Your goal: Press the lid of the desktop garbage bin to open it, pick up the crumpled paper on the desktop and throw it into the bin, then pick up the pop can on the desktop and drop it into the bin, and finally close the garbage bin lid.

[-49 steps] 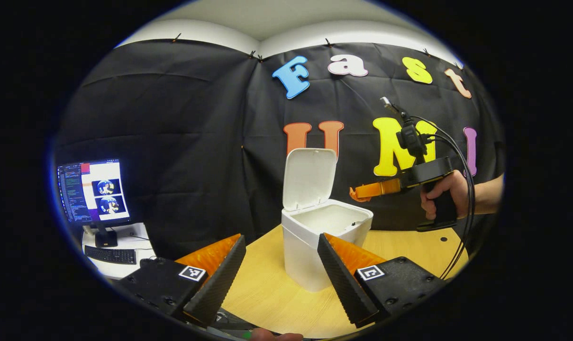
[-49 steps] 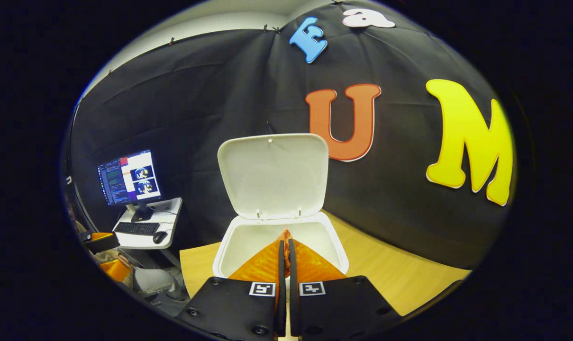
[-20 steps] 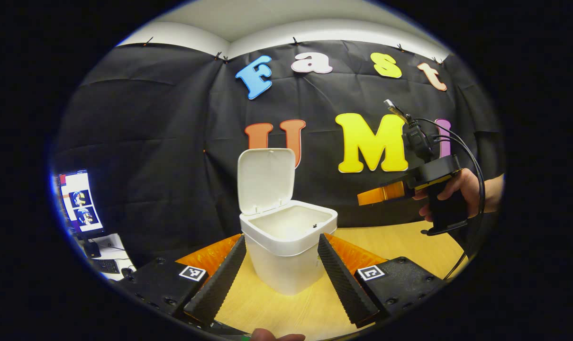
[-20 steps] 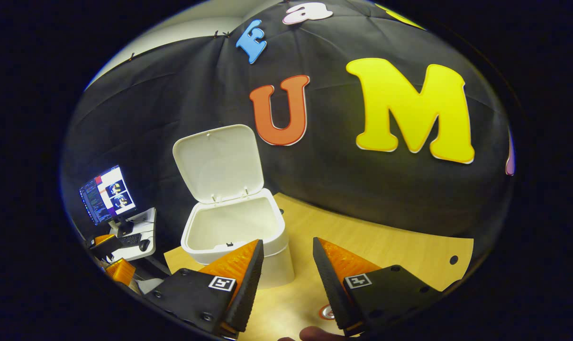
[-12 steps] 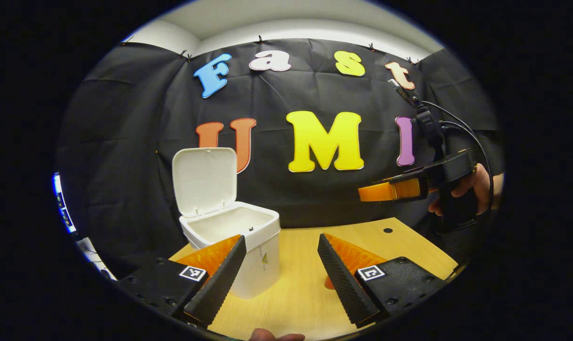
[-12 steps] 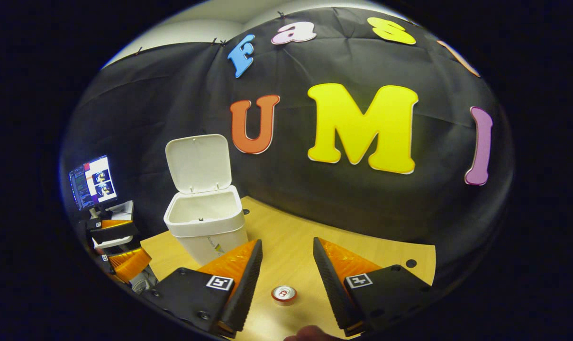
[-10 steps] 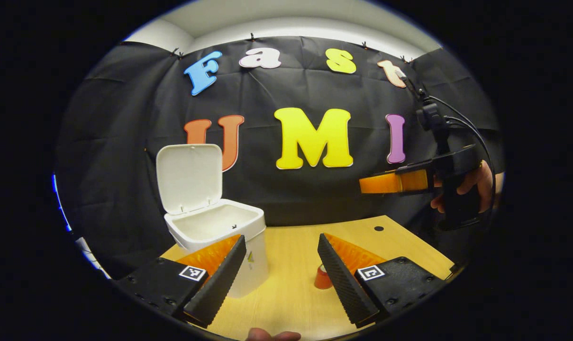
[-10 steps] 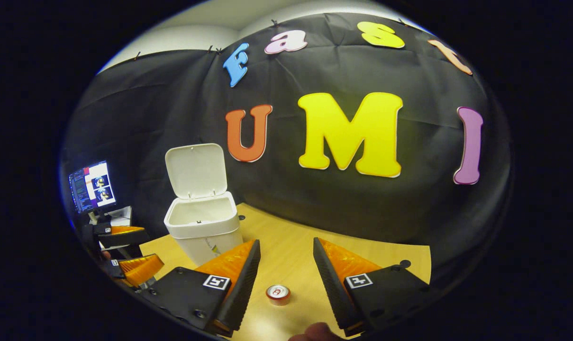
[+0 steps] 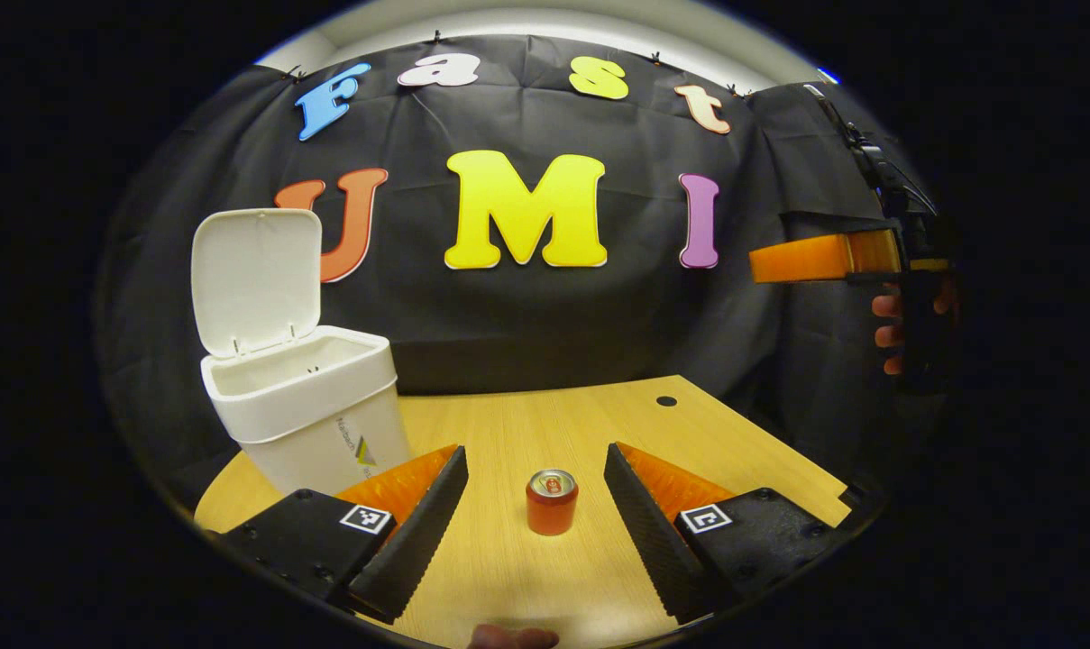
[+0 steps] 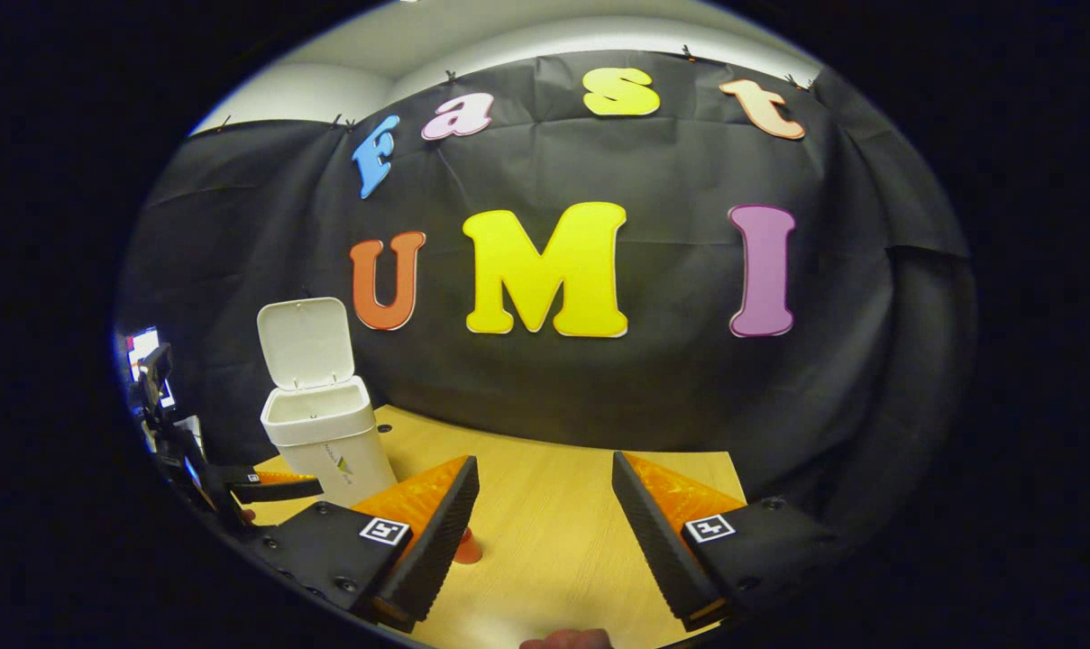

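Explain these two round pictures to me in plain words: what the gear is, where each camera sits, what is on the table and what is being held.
No robot here: a person holds a handheld two-finger gripper in each hand, each carrying a fisheye camera looking along its jaws. In the left gripper view, the left gripper has its jaws spread, framing a small red pop can standing upright on the light wooden table. A white plastic desktop bin stands left of it, lid up. The right gripper hovers far right. In the right gripper view, its own jaws are open too. Nothing is held.
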`<state>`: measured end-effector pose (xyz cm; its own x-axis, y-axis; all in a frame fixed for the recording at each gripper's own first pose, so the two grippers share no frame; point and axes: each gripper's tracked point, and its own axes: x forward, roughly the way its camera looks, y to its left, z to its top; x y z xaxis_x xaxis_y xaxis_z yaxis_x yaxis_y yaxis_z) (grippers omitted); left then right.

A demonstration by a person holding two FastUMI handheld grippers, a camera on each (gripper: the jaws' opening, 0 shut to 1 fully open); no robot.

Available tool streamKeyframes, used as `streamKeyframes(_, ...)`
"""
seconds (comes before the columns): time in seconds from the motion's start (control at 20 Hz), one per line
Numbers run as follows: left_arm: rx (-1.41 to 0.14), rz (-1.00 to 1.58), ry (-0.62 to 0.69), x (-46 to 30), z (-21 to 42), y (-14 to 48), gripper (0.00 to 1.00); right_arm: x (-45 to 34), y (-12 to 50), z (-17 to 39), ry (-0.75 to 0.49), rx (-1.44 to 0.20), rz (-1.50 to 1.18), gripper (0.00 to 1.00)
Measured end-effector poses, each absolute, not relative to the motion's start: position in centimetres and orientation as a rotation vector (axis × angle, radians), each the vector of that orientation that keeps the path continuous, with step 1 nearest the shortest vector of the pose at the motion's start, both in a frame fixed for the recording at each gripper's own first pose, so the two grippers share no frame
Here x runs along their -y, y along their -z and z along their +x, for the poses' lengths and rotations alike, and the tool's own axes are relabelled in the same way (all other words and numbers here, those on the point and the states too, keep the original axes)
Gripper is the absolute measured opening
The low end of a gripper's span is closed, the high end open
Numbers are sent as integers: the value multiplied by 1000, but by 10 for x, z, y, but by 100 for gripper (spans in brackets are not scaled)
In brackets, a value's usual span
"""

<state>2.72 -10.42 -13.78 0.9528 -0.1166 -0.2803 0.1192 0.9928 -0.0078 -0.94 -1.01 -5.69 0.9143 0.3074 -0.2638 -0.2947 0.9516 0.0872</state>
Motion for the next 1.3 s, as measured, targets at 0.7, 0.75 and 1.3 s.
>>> streamKeyframes(0.7,-430,67,167,128,63,277,100,95,109,-45,-158,-376,-44,95)
streamKeyframes(0.75,-438,71,169,129,67,284,100,97,113,-49,-154,-387,-50,95)
streamKeyframes(1.3,-515,58,161,125,89,337,100,111,146,-64,-122,-500,-97,95)
